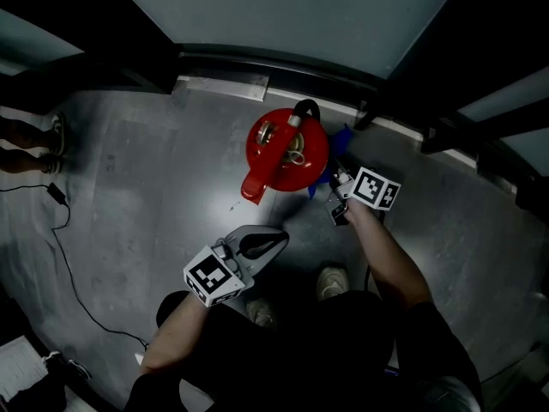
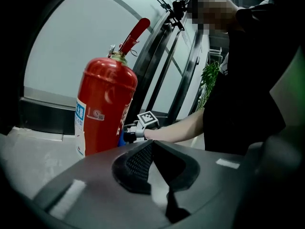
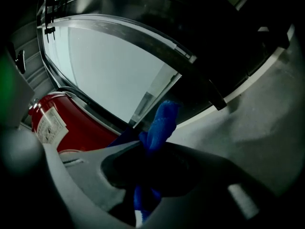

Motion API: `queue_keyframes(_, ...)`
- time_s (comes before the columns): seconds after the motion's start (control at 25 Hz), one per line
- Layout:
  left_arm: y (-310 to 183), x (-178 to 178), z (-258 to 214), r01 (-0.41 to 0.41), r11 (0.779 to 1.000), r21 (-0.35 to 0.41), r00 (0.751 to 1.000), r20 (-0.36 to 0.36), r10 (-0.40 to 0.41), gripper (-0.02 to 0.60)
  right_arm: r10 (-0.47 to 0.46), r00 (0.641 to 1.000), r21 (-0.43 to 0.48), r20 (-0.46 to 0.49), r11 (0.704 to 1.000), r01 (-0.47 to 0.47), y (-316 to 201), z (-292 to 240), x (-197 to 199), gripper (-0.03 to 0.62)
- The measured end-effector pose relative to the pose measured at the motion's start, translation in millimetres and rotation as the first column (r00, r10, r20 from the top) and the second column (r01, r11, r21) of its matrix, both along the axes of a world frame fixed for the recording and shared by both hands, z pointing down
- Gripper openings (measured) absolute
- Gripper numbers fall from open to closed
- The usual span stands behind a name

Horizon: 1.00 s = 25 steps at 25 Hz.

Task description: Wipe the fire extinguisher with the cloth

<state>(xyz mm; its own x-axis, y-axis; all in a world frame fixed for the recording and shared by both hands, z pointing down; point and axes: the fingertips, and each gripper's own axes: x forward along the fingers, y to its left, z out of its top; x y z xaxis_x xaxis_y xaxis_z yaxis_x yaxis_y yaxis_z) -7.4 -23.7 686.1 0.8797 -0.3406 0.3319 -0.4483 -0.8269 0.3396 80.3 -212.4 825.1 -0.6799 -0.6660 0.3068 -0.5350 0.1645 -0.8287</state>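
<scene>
A red fire extinguisher (image 1: 287,148) stands upright on the grey floor, close to the glass wall. My right gripper (image 1: 336,185) is just to its right, low beside the body, shut on a blue cloth (image 1: 340,137) that pokes out toward the wall. In the right gripper view the blue cloth (image 3: 159,123) is pinched between the jaws of the right gripper (image 3: 147,144), with the fire extinguisher (image 3: 71,128) at the left. My left gripper (image 1: 276,240) hangs shut and empty a short way in front of the extinguisher. The left gripper view shows the fire extinguisher (image 2: 105,109) beyond the left gripper (image 2: 152,144).
A dark-framed glass wall (image 1: 283,7) runs along the back. Another person's feet (image 1: 39,144) stand at the far left, with a thin cable (image 1: 64,239) trailing over the floor. My own shoes (image 1: 330,281) are below the grippers. A plant (image 2: 209,78) stands farther off.
</scene>
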Motion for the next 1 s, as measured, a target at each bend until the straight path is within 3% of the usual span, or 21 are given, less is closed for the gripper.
queue_keyframes(0.48,4.2,-14.6,6.4,0.045,0.998,-0.041,0.999,0.018,-0.044,0.008,0.161,0.985,-0.191,0.067,0.971,-0.146,9.1,71.4,4.9,0.104)
queue_keyframes(0.88,13.2,-21.9,15.6,0.038,0.998,-0.050,0.998,0.047,-0.036,0.008,0.112,0.989,-0.278,-0.096,0.951,-0.134,20.9,114.3,5.7,0.104)
queue_keyframes(1.0,11.3,-21.2,14.3,0.038,0.998,-0.041,0.999,0.040,-0.036,0.008,0.096,0.993,-0.249,-0.066,0.962,-0.109,22.1,96.1,11.5,0.104)
